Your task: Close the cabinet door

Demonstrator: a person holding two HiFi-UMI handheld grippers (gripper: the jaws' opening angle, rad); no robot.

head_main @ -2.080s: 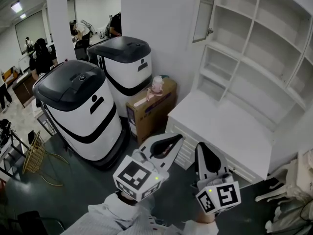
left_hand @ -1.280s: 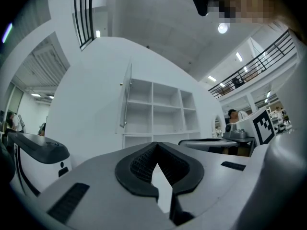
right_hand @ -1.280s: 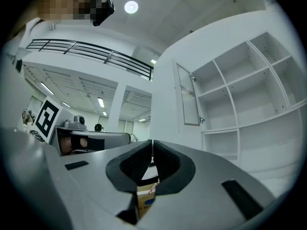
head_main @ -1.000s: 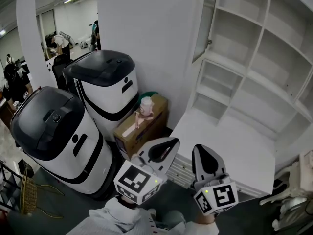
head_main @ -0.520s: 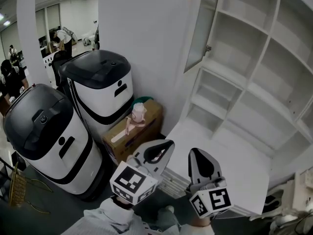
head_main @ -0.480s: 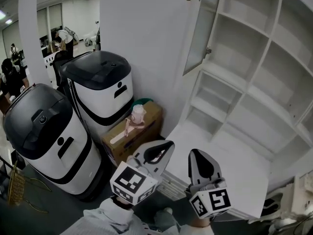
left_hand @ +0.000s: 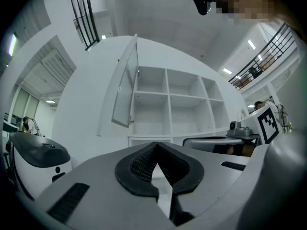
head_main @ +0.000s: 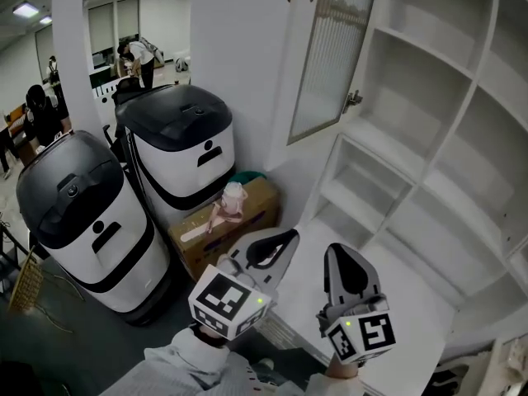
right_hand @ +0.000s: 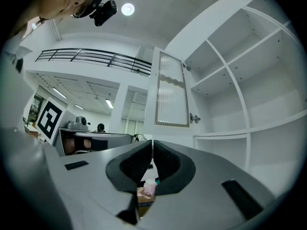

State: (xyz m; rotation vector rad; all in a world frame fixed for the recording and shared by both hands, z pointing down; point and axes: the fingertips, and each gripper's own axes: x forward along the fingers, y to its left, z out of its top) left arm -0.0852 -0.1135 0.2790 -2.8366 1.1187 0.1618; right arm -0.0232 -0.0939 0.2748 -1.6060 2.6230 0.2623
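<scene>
1. My left tool [head_main: 289, 236] has its jaws pressed together at the tips, with nothing between them; the left gripper view shows the dark pads [left_hand: 139, 164] meeting in a point.
2. My right tool [head_main: 337, 254] is closed down to a hairline slit and grips nothing. In the right gripper view only far-off things show through the gap below its pads [right_hand: 132, 164].
3. Both tools sit side by side, near each other but apart, each carrying its marker cube.
4. Just beyond them lies the white desk [head_main: 396, 295], the top of the lower unit, under the right tool.
5. Above the desk rises the white cabinet [head_main: 429, 97], its shelves bare and exposed.
6. The cabinet door [head_main: 330, 52] stands open, swung out from the cabinet's left side. It is a white frame around ribbed glass, with a small metal latch [head_main: 353, 99] on its edge. It hangs well above both tools, and neither touches it.
7. Left of the desk, a cardboard box [head_main: 247, 217] stands on the floor with a small pink item [head_main: 233, 196] on top.
8. Further left stand two large white-and-black machines [head_main: 87, 213], one beside the other.
9. People [head_main: 41, 114] are in the background hall.
</scene>
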